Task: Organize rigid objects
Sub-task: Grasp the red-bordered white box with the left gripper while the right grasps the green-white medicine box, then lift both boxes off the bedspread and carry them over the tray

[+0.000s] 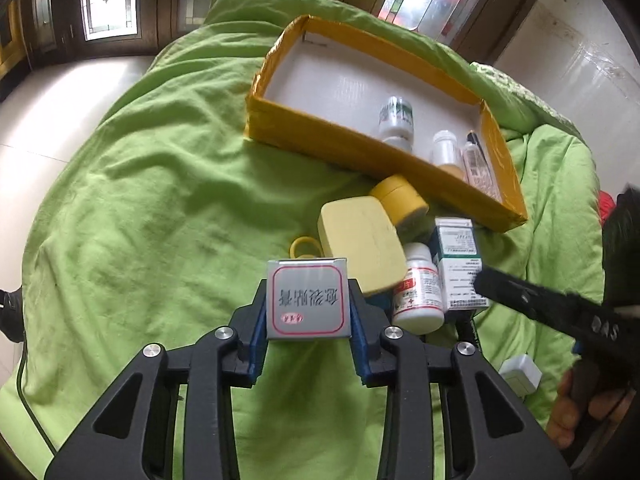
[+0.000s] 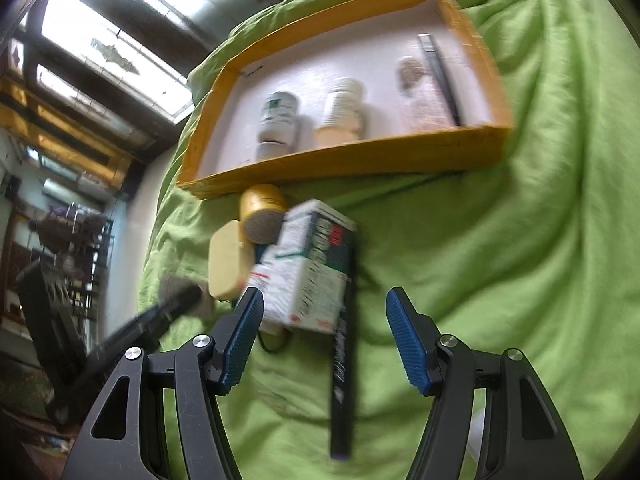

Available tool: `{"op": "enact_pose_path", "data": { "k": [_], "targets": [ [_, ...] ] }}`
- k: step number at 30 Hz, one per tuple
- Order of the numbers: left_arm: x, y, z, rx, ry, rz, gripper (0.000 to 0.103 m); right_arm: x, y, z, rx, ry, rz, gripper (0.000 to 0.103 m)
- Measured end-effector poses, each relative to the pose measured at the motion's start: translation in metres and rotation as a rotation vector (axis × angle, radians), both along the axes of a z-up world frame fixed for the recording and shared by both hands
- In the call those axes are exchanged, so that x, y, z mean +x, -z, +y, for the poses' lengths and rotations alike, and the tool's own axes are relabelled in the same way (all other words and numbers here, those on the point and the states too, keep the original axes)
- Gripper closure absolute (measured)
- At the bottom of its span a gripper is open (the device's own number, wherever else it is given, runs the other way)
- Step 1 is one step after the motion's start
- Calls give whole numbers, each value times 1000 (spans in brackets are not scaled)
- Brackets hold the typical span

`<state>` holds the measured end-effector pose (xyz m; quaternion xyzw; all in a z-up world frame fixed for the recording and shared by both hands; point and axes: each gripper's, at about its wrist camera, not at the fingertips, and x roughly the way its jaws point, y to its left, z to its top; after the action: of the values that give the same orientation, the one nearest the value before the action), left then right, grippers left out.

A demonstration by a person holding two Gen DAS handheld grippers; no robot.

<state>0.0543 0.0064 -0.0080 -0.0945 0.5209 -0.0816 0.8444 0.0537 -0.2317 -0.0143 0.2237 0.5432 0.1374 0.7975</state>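
Observation:
My left gripper [image 1: 308, 300] is shut on a small silver tin [image 1: 308, 298] with a red-bordered label, held above the green blanket. My right gripper [image 2: 324, 336] is open and empty, its jaws on either side of a white and green medicine box [image 2: 310, 268] and a black pen [image 2: 343, 364]. The right gripper also shows in the left wrist view [image 1: 532, 300]. A yellow-taped tray [image 1: 360, 152] with a white floor holds a green-labelled jar [image 1: 396, 118], a white bottle [image 1: 444, 148] and a clear tube [image 1: 476, 164]. The tray also shows in the right wrist view [image 2: 360, 152].
On the blanket [image 1: 160, 200] before the tray lie a pale yellow case [image 1: 360, 240], a yellow tape roll [image 1: 400, 200], yellow scissors handles [image 1: 304, 246], a white pill bottle [image 1: 418, 288] and a white charger [image 1: 520, 372]. Tiled floor lies at the left.

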Motion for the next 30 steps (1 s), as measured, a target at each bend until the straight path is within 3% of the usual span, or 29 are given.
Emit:
{"op": "enact_pose_path", "data": {
  "k": [8, 30],
  "targets": [
    [5, 3, 2, -31, 6, -5, 71, 21, 17, 24, -57, -15, 18, 60],
    [2, -7, 9, -54, -2, -69, 71, -10, -11, 3, -152, -14, -83, 60]
  ]
}}
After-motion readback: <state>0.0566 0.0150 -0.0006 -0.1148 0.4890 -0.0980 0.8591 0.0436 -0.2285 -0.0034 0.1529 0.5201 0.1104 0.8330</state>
